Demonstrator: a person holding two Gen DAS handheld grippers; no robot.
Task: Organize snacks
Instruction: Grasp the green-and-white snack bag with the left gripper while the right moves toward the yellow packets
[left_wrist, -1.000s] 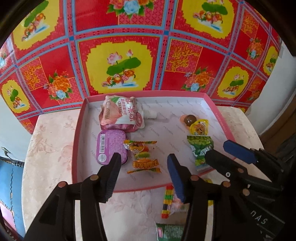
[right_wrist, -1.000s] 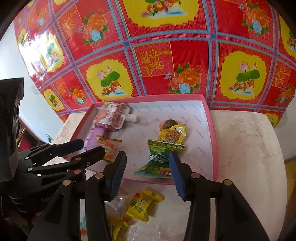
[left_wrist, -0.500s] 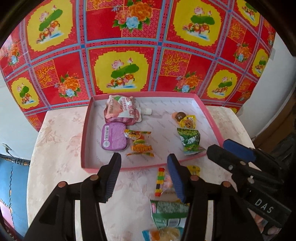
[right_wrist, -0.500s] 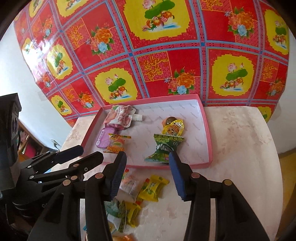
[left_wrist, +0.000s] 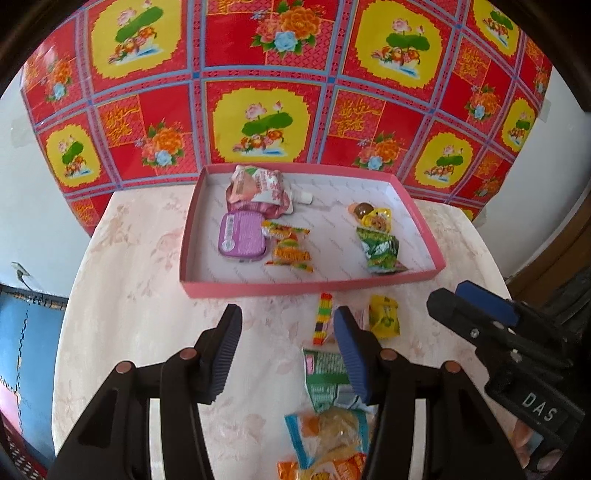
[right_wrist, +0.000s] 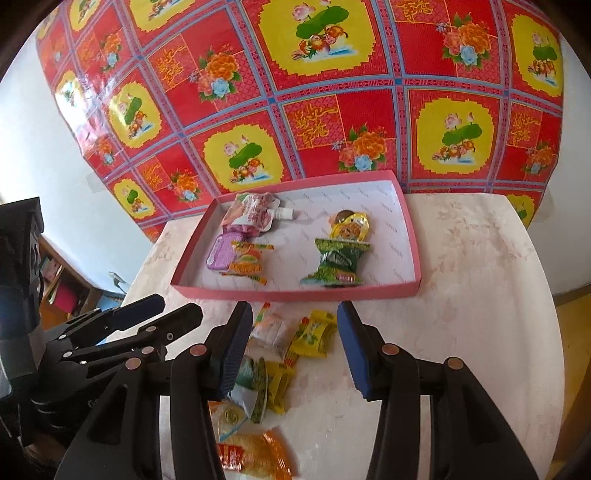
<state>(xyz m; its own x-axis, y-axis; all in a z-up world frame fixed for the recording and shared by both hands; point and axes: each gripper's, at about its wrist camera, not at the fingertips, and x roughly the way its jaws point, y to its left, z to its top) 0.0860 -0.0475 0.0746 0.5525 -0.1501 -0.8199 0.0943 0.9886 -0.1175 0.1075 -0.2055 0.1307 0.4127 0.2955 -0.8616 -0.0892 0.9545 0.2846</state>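
My left gripper (left_wrist: 288, 332) hangs with its jaws spread wide and nothing between them, over the table (left_wrist: 129, 295) on the near side of the tray (left_wrist: 310, 288). My right gripper (right_wrist: 295, 332) is parted just as wide and also holds nothing; it hovers over the loose snacks that lie on the table short of the tray. Nearest me in that pile is an orange bag (right_wrist: 255, 456), then a green packet (left_wrist: 325, 376) partly hidden behind my left gripper's right finger. Closer to the tray sit a yellow candy (right_wrist: 314, 338), a pale wrapped sweet (right_wrist: 271, 328) and a striped candy stick (left_wrist: 322, 317), the stick's far end nearly at the tray's near wall. Inside the tray, toward its near right corner, lies a green pack (right_wrist: 338, 264), with a yellow sachet (right_wrist: 349, 229) touching its far end. Left of them in the tray are an orange pack (right_wrist: 245, 260) and, beside it, a purple tin (left_wrist: 242, 238). A pink pouch (left_wrist: 258, 188) rests at the tray's far left corner, overlapping the tin's far edge. Behind the tray hangs a red floral cloth (right_wrist: 332, 92).
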